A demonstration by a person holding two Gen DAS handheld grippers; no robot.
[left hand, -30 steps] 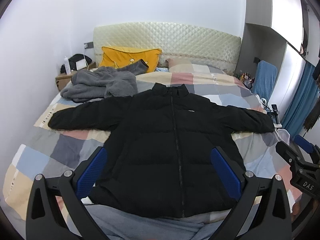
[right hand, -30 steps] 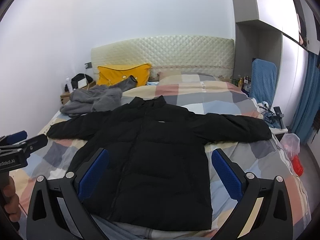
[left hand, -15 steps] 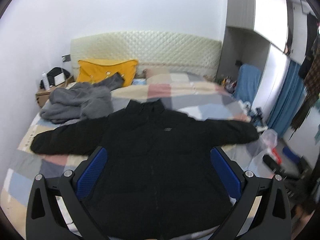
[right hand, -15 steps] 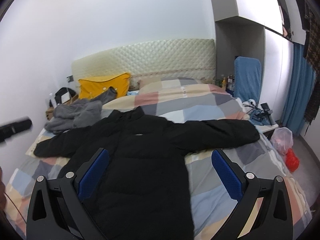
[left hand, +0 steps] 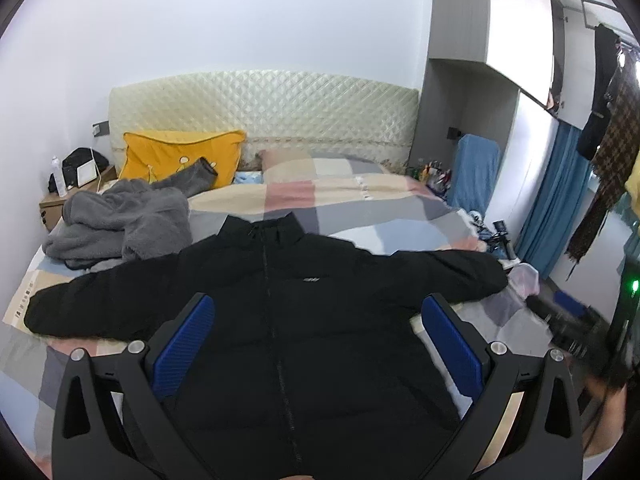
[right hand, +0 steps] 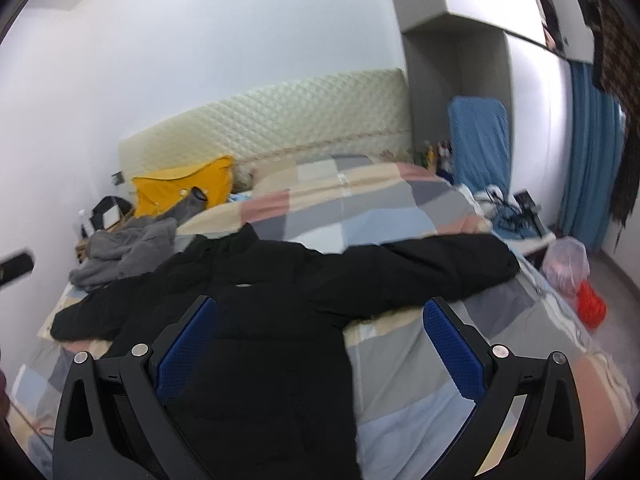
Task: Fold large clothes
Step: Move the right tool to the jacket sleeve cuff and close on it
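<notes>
A black puffer jacket (left hand: 280,312) lies flat and zipped on the checked bed cover (left hand: 352,208), both sleeves spread out sideways. It also shows in the right wrist view (right hand: 272,320), with its right sleeve (right hand: 432,268) reaching toward the bed's right edge. My left gripper (left hand: 318,344) is open and empty, held above the jacket's lower body. My right gripper (right hand: 320,344) is open and empty, above the jacket's right side near the armpit. Neither touches the jacket.
A grey fleece garment (left hand: 120,224) is heaped at the bed's far left, by a yellow pillow (left hand: 180,156). A nightstand (left hand: 60,204) stands left. Right of the bed are a blue chair (right hand: 478,140), a plastic bag (right hand: 568,268) and blue curtains (right hand: 588,152).
Both grippers have risen and swung right, so the room's right side shows more. The jacket has not moved. Both stay open.
</notes>
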